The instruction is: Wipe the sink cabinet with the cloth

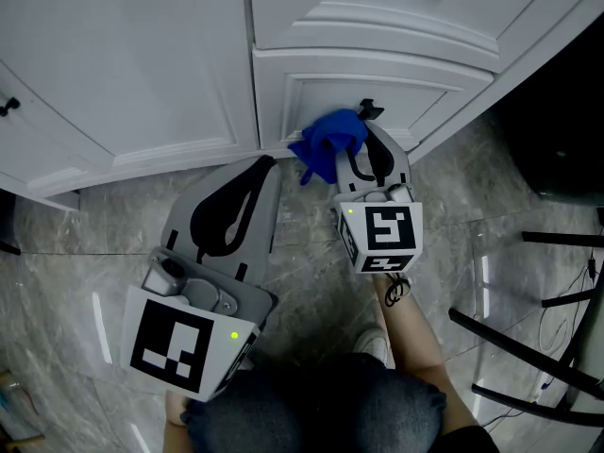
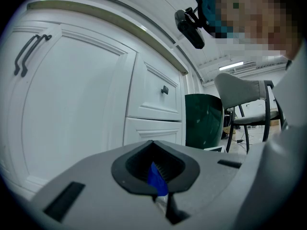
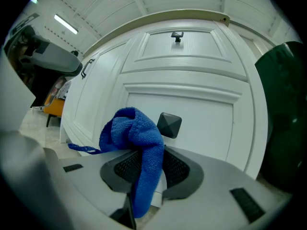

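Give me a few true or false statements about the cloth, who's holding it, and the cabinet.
1. The cloth is blue. True.
2. The right gripper is clamped on the cloth. True.
3. The cloth lies on the floor. False: it is held up at the cabinet front, beside a dark knob.
4. The cabinet is black. False: it is white.
5. The floor is carpeted. False: it is hard, shiny and marbled.
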Action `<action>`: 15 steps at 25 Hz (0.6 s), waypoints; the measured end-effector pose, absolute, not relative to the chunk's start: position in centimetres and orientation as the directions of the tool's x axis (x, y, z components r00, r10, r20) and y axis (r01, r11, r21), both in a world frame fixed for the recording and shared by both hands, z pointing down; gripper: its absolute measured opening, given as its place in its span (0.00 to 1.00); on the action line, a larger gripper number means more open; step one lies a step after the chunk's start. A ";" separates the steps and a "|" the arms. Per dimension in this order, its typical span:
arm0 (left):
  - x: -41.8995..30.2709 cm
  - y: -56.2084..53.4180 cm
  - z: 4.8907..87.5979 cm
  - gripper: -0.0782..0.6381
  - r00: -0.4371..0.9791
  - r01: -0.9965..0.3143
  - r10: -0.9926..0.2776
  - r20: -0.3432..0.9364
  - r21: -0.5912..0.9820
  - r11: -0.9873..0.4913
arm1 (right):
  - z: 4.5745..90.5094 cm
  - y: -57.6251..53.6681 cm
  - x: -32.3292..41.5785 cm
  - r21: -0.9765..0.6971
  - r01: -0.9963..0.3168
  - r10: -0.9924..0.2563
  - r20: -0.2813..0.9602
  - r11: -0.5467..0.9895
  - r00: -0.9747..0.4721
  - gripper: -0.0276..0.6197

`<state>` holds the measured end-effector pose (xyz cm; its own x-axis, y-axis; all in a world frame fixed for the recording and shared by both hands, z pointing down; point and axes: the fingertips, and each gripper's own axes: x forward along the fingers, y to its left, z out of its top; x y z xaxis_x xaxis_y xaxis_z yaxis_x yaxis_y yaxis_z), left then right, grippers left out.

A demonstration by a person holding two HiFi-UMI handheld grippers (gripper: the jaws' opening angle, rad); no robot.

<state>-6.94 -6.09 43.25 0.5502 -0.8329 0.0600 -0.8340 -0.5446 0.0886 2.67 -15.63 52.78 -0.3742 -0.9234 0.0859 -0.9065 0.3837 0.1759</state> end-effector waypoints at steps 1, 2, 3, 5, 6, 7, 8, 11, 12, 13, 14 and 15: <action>-6.9 -6.1 43.2 0.11 0.550 -0.834 -0.833 0.060 0.089 -0.545 | 52.8 -15.7 2.8 0.175 -0.908 -0.925 0.087 0.381 -0.371 0.22; -6.9 -6.1 43.2 0.11 0.551 -0.834 -0.833 0.060 0.089 -0.545 | 52.9 -15.7 3.0 0.174 -0.909 -0.926 0.089 0.378 -0.368 0.22; -6.9 -6.1 43.2 0.11 0.551 -0.833 -0.832 0.060 0.089 -0.546 | 52.9 -15.7 3.2 0.172 -0.911 -0.927 0.090 0.376 -0.365 0.22; -6.8 -6.1 43.2 0.11 0.555 -0.831 -0.830 0.058 0.085 -0.550 | 52.9 -15.8 3.5 0.173 -0.913 -0.929 0.092 0.369 -0.358 0.22; -6.8 -6.1 43.2 0.11 0.559 -0.828 -0.827 0.057 0.079 -0.555 | 53.0 -15.8 3.7 0.175 -0.914 -0.931 0.092 0.365 -0.354 0.22; -6.8 -6.0 43.2 0.11 0.562 -0.826 -0.825 0.055 0.073 -0.558 | 53.0 -15.8 3.9 0.176 -0.916 -0.932 0.092 0.362 -0.350 0.22; -6.8 -6.0 43.2 0.11 0.564 -0.826 -0.824 0.054 0.071 -0.560 | 53.0 -15.8 4.1 0.178 -0.917 -0.933 0.092 0.358 -0.347 0.22; -6.8 -6.0 43.2 0.11 0.561 -0.827 -0.826 0.061 0.086 -0.555 | 53.1 -15.8 4.5 0.182 -0.919 -0.936 0.094 0.350 -0.338 0.22; -6.7 -5.9 43.3 0.11 0.564 -0.825 -0.823 0.066 0.089 -0.559 | 53.1 -15.8 4.7 0.181 -0.921 -0.938 0.094 0.346 -0.334 0.22; -6.5 -5.9 43.4 0.11 0.572 -0.820 -0.817 0.071 0.089 -0.566 | 53.1 -15.9 4.9 0.177 -0.923 -0.939 0.094 0.343 -0.331 0.22; -6.3 -5.8 43.5 0.11 0.581 -0.814 -0.810 0.077 0.087 -0.575 | 53.1 -15.9 5.1 0.172 -0.925 -0.940 0.095 0.339 -0.327 0.22; -6.1 -5.7 43.7 0.11 0.590 -0.807 -0.803 0.083 0.085 -0.584 | 53.1 -15.9 5.3 0.168 -0.927 -0.941 0.095 0.336 -0.324 0.22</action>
